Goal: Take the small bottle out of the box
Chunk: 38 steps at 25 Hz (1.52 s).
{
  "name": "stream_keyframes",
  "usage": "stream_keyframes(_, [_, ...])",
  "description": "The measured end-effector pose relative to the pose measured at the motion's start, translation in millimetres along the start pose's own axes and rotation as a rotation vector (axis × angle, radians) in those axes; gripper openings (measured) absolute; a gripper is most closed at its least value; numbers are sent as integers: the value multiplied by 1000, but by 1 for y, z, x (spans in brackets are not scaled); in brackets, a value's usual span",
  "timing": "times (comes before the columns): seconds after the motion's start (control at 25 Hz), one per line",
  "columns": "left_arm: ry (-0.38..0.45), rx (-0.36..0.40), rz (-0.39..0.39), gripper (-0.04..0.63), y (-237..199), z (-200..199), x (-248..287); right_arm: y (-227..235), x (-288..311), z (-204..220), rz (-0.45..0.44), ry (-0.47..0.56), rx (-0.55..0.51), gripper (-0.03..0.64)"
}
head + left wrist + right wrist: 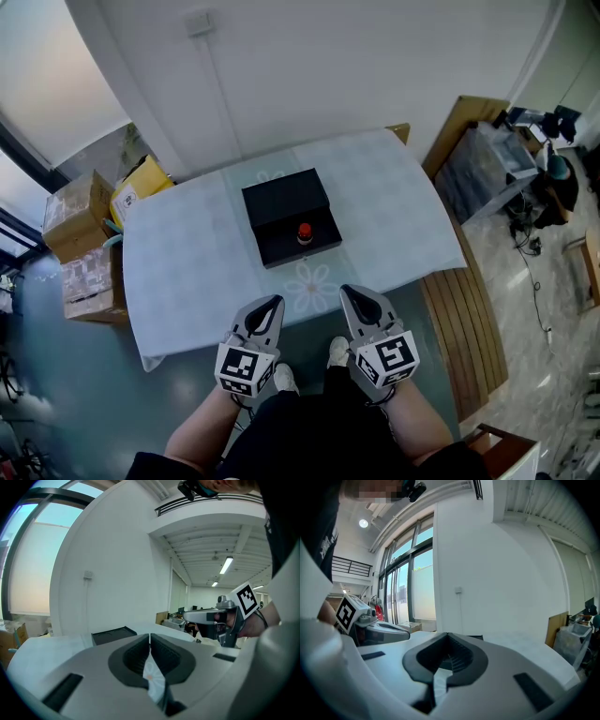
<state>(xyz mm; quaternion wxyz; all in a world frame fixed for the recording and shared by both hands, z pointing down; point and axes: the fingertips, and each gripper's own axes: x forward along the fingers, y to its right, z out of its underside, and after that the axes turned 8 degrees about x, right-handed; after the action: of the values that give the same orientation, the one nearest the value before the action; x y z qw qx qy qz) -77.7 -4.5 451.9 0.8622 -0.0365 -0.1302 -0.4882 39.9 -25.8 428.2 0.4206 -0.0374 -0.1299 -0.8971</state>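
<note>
Print: only the black-and-white square codes on each claw's cube can be made out. The lettering on the cardboard cartons (77, 220), out past the left claw's outer side, is too small to read.

Left claw (273, 305): clenched, pads meeting at the tips, nothing between them. Right claw (350, 294): also clenched and empty. The two are held side by side, apart from each other, at the near edge of the tabletop (187, 267). Their tips point across it, dipped only slightly.

Box (289, 217): black, straight ahead of both claws and roughly on the line between them, well clear of either tip. It stands open, with the flat lid part on the far side and the tray on the side nearer the claws.

Small bottle (304, 232): red cap, standing in the tray near the edge that faces the claws, a little toward the right claw's side.

Room to move: a pale cloth (394, 206) with a flower print (314, 281) lies open between the claw tips and the box. It also runs open on both sides of the box out to the tabletop's edges. The far edge sits close to a white wall (309, 75). Past the right claw's outer side, a slatted wooden bench (466, 328) lies along the tabletop's edge, with a clear plastic crate (487, 169) further ahead.
</note>
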Motion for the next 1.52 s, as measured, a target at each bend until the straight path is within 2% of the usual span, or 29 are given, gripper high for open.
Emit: stream_keyframes(1.52, [-57, -78, -189, 32, 4, -5, 88, 87, 45, -10, -213, -42, 1, 23])
